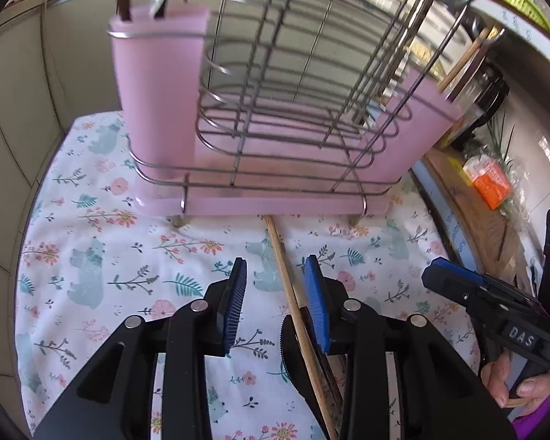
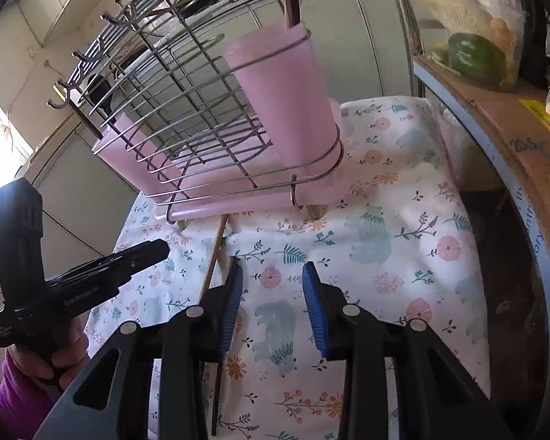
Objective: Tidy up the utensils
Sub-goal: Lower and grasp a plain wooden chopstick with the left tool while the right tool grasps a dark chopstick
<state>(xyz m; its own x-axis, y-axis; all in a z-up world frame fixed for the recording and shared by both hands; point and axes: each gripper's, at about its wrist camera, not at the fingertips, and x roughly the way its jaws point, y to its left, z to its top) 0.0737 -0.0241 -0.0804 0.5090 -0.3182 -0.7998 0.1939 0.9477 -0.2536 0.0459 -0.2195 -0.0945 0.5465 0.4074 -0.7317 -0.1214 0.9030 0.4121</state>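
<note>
A pink wire dish rack (image 1: 275, 139) stands on a floral cloth (image 1: 102, 256). Its pink utensil cup (image 1: 154, 84) holds a dark stick and a clear utensil. A light wooden chopstick (image 1: 286, 282) lies on the cloth, its far end at the rack's base; a dark chopstick (image 1: 313, 333) lies beside it. My left gripper (image 1: 277, 286) is open just above them, empty. My right gripper (image 2: 273, 293) is open and empty over the cloth, right of the wooden chopstick (image 2: 212, 260). The rack (image 2: 187, 139) and cup (image 2: 286, 99) also show in the right wrist view.
A brown cardboard box (image 2: 513, 139) with bagged vegetables on top borders the cloth on the right. An orange packet (image 1: 491, 183) and a dark jar (image 1: 480, 102) stand on that side. Cabinet fronts (image 1: 14, 91) lie behind the rack.
</note>
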